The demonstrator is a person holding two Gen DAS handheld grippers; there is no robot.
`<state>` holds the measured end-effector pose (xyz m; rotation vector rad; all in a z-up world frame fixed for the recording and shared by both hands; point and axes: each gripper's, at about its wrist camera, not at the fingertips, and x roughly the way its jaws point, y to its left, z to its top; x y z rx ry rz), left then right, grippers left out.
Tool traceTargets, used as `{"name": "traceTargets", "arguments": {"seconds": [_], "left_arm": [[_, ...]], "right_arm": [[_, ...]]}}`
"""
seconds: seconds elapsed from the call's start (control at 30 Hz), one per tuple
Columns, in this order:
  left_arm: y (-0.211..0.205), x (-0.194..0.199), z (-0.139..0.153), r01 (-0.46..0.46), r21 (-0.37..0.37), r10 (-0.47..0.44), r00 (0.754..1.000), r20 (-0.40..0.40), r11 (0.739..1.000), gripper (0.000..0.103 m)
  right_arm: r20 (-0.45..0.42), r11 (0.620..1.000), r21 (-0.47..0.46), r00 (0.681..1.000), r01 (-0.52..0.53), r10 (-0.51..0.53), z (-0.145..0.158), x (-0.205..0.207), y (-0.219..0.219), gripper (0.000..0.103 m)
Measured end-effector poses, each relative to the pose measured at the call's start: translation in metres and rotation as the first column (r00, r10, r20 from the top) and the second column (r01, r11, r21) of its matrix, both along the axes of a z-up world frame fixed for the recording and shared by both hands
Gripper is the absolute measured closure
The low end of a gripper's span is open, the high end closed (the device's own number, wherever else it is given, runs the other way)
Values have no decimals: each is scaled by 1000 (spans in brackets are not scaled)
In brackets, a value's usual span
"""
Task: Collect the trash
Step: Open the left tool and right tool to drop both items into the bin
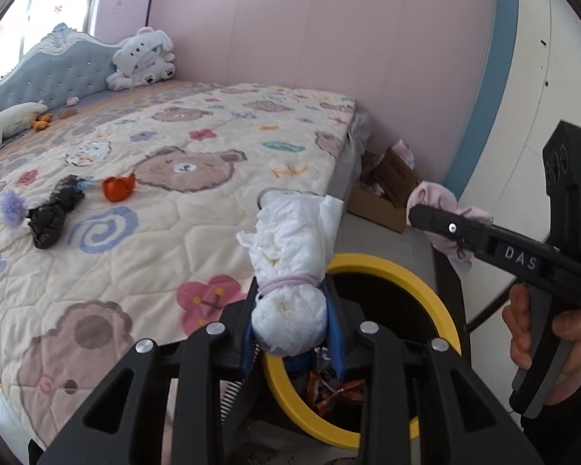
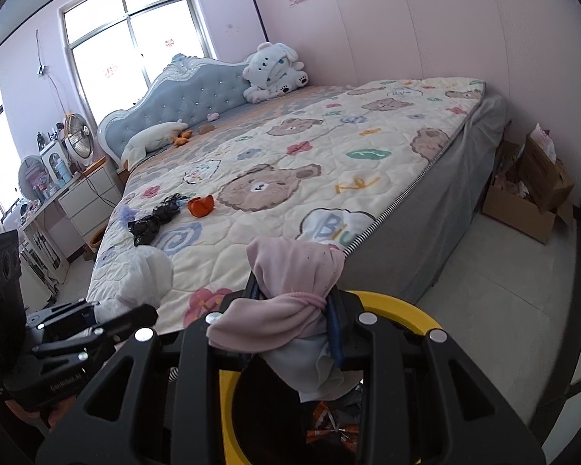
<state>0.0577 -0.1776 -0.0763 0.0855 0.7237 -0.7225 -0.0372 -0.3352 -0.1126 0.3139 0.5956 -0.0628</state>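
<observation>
Beside the bed (image 2: 329, 178), the yellow-rimmed bin (image 1: 391, 267) waits below both loads. The left gripper (image 1: 290, 321) clamps a white tied bundle (image 1: 290, 255), the right gripper (image 2: 294, 321) a pink one (image 2: 290, 283) (wrappers already inside). Drop-off step: centre over the opening, then release.

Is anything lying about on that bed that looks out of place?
Yes. Near the bed's edge lie a crumpled black bag, a crumpled orange piece and a purple fluffy bit. They look like loose litter on an otherwise tidy quilt, unlike the plush toy by the headboard.
</observation>
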Motion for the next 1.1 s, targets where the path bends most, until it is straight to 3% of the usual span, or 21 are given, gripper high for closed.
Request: {"name": "traceTargets", "arguments": {"seconds": [0.37, 0.6, 0.9, 0.97, 1.1], "left_arm": [[-25, -11, -23, 61, 53, -58, 997, -47, 997, 75], [-29, -11, -31, 82, 47, -77, 993, -93, 996, 75], [-29, -10, -27, 82, 32, -79, 993, -89, 996, 74], [-29, -11, -26, 91, 30, -88, 992, -86, 995, 73], [-28, -15, -23, 106, 11, -105, 991, -81, 994, 60]], "right_arm": [[-34, 998, 69, 999, 13, -10, -23, -9, -21, 74], [-49, 995, 101, 999, 2, 3, -32, -9, -25, 74], [-38, 994, 111, 999, 25, -21, -28, -10, -33, 71], [-34, 992, 120, 999, 29, -26, -27, -12, -35, 70], [-30, 990, 128, 998, 50, -46, -25, -14, -42, 66]]}}
